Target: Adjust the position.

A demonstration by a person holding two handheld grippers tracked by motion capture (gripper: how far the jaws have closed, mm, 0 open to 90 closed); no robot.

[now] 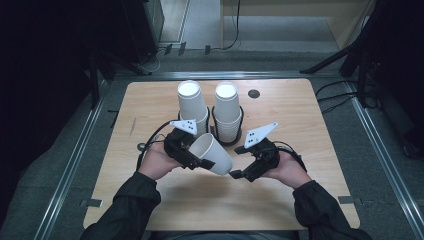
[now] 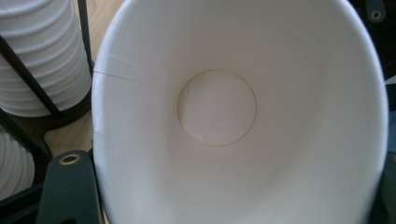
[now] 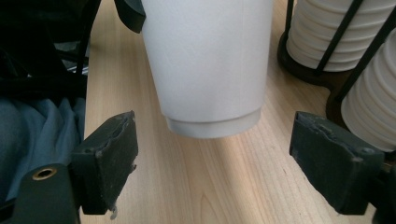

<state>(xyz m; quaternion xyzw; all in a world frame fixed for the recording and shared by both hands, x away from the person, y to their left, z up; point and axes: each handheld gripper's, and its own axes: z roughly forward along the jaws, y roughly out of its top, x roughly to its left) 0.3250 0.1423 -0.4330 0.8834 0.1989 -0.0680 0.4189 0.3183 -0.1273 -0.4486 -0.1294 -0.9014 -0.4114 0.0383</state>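
Observation:
A single white paper cup (image 1: 212, 152) lies tilted above the wooden table (image 1: 300, 130), near its middle. My left gripper (image 1: 197, 151) is shut on the cup's rim, and in the left gripper view I look straight into the cup (image 2: 217, 107), with one black jaw at the lower left. My right gripper (image 1: 236, 172) stands open just right of the cup's base. In the right gripper view the cup's base (image 3: 208, 116) hangs between and slightly beyond the two wide-apart pads (image 3: 109, 154), touching neither.
Two tall stacks of white cups (image 1: 192, 102) (image 1: 227, 107) stand upside down in black wire holders (image 1: 240, 125) just behind the grippers. A dark round hole (image 1: 254, 93) sits at the back right of the table. Black stand legs (image 1: 330, 60) rest on the floor beyond.

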